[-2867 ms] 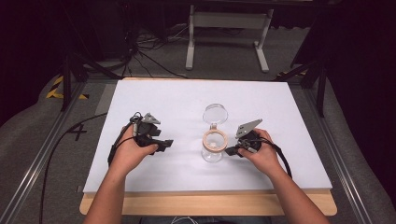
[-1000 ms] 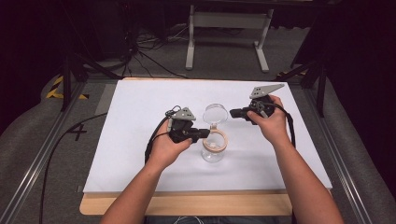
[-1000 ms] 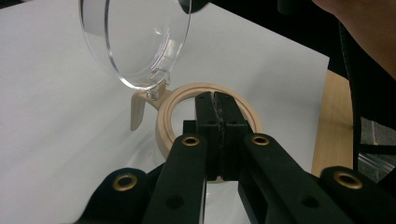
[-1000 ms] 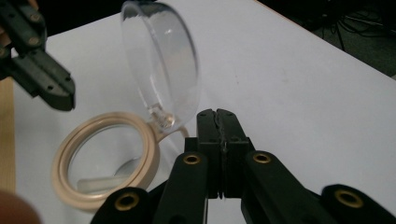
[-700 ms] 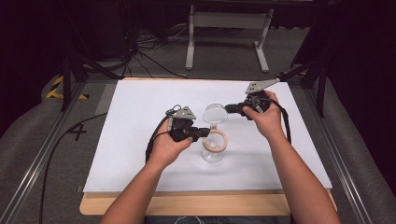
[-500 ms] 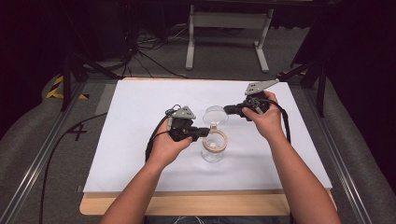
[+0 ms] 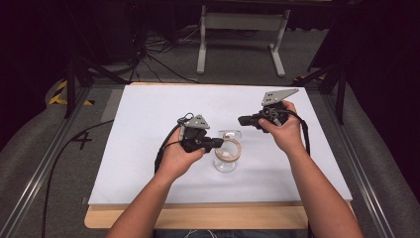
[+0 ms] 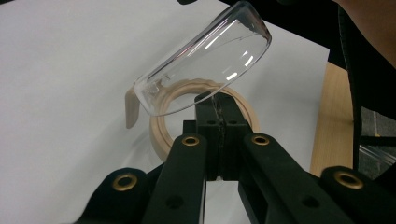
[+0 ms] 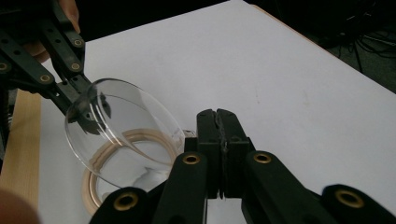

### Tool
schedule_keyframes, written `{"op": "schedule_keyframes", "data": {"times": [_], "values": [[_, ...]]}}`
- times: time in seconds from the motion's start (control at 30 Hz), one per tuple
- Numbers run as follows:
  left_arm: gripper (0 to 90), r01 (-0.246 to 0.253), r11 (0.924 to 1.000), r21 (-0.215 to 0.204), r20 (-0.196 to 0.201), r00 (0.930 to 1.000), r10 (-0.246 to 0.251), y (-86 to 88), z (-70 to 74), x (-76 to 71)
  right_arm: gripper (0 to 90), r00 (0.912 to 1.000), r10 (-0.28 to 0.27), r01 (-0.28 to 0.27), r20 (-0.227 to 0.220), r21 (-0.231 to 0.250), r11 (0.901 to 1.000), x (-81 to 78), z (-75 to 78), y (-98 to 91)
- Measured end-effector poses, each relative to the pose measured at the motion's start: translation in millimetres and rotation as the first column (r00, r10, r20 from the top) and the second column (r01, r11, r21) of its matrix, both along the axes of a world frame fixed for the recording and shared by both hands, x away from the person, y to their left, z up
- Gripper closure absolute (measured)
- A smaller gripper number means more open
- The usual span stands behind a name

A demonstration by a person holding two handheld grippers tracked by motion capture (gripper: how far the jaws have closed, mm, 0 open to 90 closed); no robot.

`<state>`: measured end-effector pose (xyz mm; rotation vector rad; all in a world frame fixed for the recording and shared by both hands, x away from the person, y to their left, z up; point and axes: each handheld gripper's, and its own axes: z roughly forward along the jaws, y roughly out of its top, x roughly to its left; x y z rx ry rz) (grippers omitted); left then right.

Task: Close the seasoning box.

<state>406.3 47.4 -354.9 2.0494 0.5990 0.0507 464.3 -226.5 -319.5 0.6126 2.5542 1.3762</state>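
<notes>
My left gripper [image 8: 217, 123] pinches the jar's wooden ring [image 8: 161, 135], while my right gripper [image 9: 219, 140], jaws closed, holds the clear glass lid [image 9: 119, 133] tilted just above that ring on the white table [image 7: 148, 114].

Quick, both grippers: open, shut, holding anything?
Left gripper: shut on the rim of the wooden-ringed glass jar.
Right gripper: shut; it seems to hold the tilted clear glass lid.
</notes>
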Motion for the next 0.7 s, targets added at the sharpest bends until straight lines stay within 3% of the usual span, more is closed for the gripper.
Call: {"op": "schedule_keyframes", "data": {"times": [0.23,0.33,0.57,0.7], "values": [[89.8,0.014,0.9995,0.030,-0.030,0.9995,-0.013,-2.0,-0.6,-5.6,89.8,0.9997,-0.025,0.025,-0.006,0.000,0.9997,-7.6,-7.0,-14.9],[89.8,0.015,0.9976,0.067,-0.057,0.9983,-0.012,-2.3,-1.3,-7.7,89.5,0.9993,-0.033,0.033,-0.019,-0.006,0.9994,-13.4,-12.3,-24.1],[90.0,0.009,0.9885,0.151,-0.095,0.9955,0.006,-1.9,0.0,-12.8,89.0,0.9980,-0.039,0.040,-0.049,0.027,0.9988,-27.8,-27.5,-41.7],[90.0,0.010,0.9882,0.153,-0.098,0.9952,0.005,-2.8,-0.8,-13.5,89.0,0.9972,-0.036,0.038,-0.066,0.040,0.9985,-35.2,-36.8,-46.3]]}}
